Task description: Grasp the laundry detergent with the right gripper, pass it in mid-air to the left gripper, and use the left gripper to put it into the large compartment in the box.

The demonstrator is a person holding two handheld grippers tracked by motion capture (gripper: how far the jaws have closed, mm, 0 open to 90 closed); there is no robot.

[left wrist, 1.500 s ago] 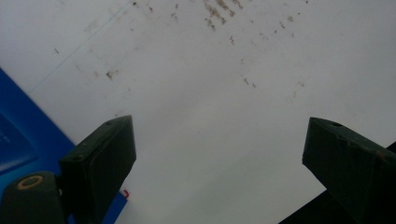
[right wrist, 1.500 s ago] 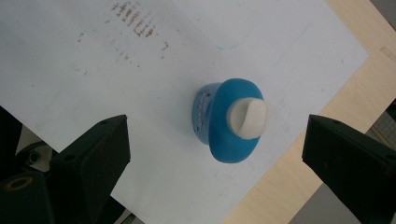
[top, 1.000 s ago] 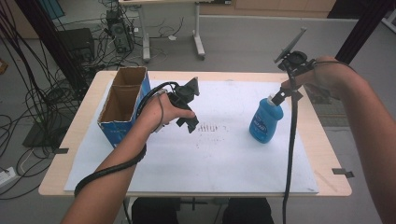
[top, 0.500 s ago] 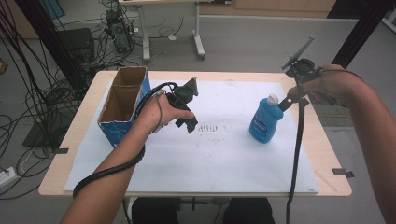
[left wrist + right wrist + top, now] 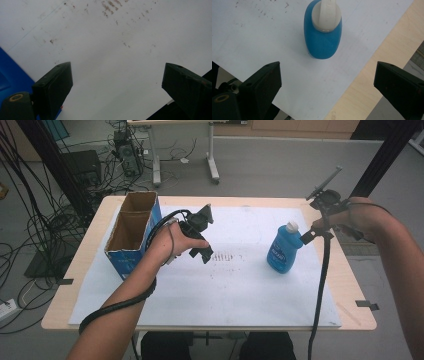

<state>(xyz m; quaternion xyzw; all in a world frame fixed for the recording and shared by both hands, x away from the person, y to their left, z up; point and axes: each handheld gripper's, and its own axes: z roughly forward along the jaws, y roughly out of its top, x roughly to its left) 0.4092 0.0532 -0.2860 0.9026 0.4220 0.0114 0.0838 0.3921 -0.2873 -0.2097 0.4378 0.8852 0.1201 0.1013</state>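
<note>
Now, step in hand: the right gripper [image 5: 306, 236] hangs just beside the blue bottle [image 5: 283, 248], on the side toward the surface's right edge, at about cap height; I judge this an approach for a grasp, with nothing taken yet.
Bottle: upright on the white sheet [image 5: 240, 285], its white cap [image 5: 326, 15] on top, nothing touching it.
Right jaws: spread wide and empty; in the right gripper view the bottle [image 5: 322, 37] stands beyond the tips, not between them.
Left gripper [image 5: 202, 252]: held over the sheet well to the left of the bottle; jaws wide apart, holding nothing, bare scuffed sheet between them in the left gripper view.
Next move, as I judge it: bring the right jaws down and around the bottle's body, centred before closing, since a nudge at the cap could tip it.
Edges: the bottle stands near the sheet's right border, with a bare strip of the wooden surface [image 5: 345, 285] beyond it.
Open room: wide clear sheet to the left of the bottle and toward the person.
Cardboard box [image 5: 131, 232]: open-topped, far to the left of the bottle, well clear of this reach.
</note>
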